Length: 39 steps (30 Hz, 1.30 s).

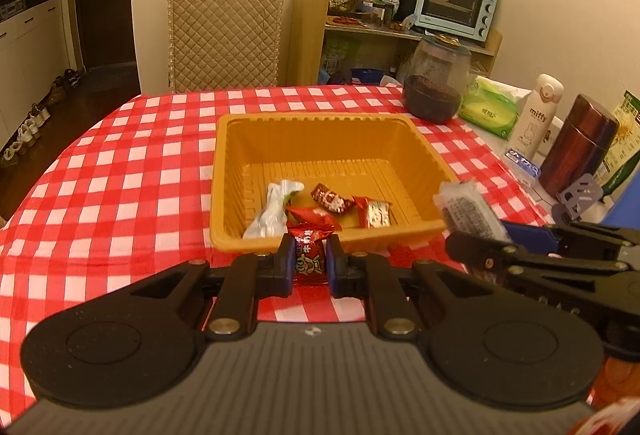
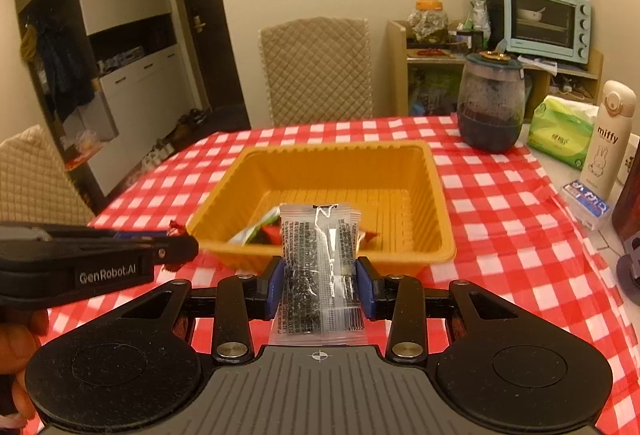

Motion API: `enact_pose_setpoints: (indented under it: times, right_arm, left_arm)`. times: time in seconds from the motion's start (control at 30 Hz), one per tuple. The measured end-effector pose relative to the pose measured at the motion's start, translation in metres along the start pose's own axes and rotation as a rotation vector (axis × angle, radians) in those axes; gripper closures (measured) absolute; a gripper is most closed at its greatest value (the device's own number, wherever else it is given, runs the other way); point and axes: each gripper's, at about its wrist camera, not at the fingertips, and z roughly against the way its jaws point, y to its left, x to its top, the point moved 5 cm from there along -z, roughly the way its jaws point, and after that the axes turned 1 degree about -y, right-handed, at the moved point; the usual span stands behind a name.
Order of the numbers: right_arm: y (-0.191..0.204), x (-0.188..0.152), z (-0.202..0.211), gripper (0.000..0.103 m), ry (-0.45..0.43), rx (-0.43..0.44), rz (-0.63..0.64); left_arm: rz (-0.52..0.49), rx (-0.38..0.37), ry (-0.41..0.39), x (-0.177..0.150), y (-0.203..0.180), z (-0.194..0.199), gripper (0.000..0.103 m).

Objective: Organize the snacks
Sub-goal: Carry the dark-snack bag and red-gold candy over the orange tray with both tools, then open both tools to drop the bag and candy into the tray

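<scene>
Now, at the lower centre of your left wrist view, your left gripper (image 1: 311,262) is clamped on a red wrapped candy (image 1: 310,253), sitting just short of the near rim of the orange tray (image 1: 280,239), which fills the middle of the frame on the checked tablecloth (image 1: 120,175). Four wrapped snacks (image 1: 316,211) already lie along the tray's near wall. Further right, your right gripper (image 2: 320,275) is pinched on a clear sesame-snack packet (image 2: 318,255) whose long axis runs straight ahead toward the tray. In both views the tray lies directly forward and slightly below the fingertips, so either hand likely needs only a short reach over the near rim before letting go; the two look about equally close.
</scene>
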Motion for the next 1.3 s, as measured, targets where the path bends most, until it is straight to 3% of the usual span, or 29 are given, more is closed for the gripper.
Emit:
enact_pose_setpoints:
  times: [0.53,0.93,1.2,1.3]
  right_arm:
    - [-0.011,0.04,-0.048,0.064,-0.017,-0.031,-0.055]
    - [-0.026,0.045,-0.078,0.064,0.006,-0.062,-0.087]
    - [-0.036,0.047,-0.091,0.064,0.013,-0.073,-0.119]
    - [-0.038,0.046,-0.094,0.064,0.018,-0.072,-0.121]
  left_arm:
    - [0.006,0.02,-0.004,0.035,0.014,-0.042,0.089]
    - [0.02,0.008,0.006,0.047,0.022,-0.069,0.089]
    - [0.069,-0.039,0.007,0.049,0.027,-0.085,0.089]
    - [0.094,-0.045,0.011,0.048,0.03,-0.091,0.083]
